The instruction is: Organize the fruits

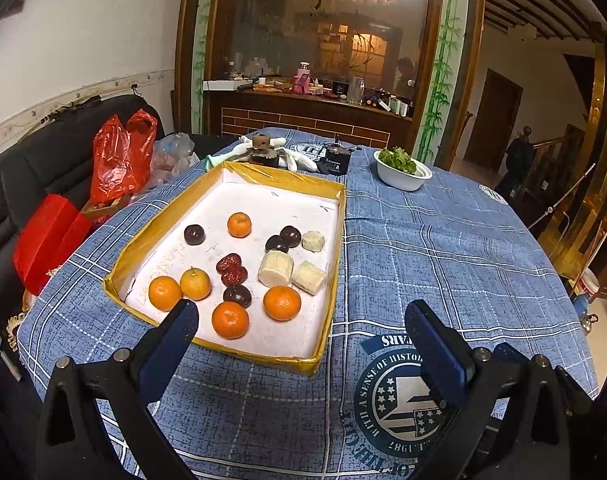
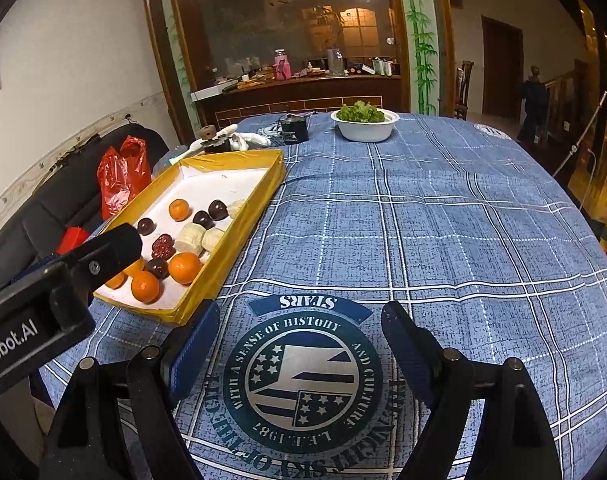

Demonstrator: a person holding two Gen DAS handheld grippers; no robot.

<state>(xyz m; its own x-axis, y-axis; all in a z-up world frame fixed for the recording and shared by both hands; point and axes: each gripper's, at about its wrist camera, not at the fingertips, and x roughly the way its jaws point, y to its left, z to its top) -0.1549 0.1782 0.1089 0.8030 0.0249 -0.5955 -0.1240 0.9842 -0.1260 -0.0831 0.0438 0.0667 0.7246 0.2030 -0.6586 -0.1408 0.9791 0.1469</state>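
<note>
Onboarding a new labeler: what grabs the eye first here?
The yellow tray on the left of the blue checked tablecloth, holding oranges, dark round fruits and pale chunks. Then the round emblem printed under the open right gripper, and the white bowl of greens at the far edge.

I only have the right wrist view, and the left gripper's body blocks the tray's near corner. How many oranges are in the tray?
Observer: Five oranges in the tray; two sit side by side in that hidden corner.
Operator: Is the left gripper carrying anything?
Observer: No. The left gripper is open, with nothing between its jaws.
Operator: Anything else in that corner?
Observer: Orange handwriting on the tray's white floor, just behind those two.
</note>
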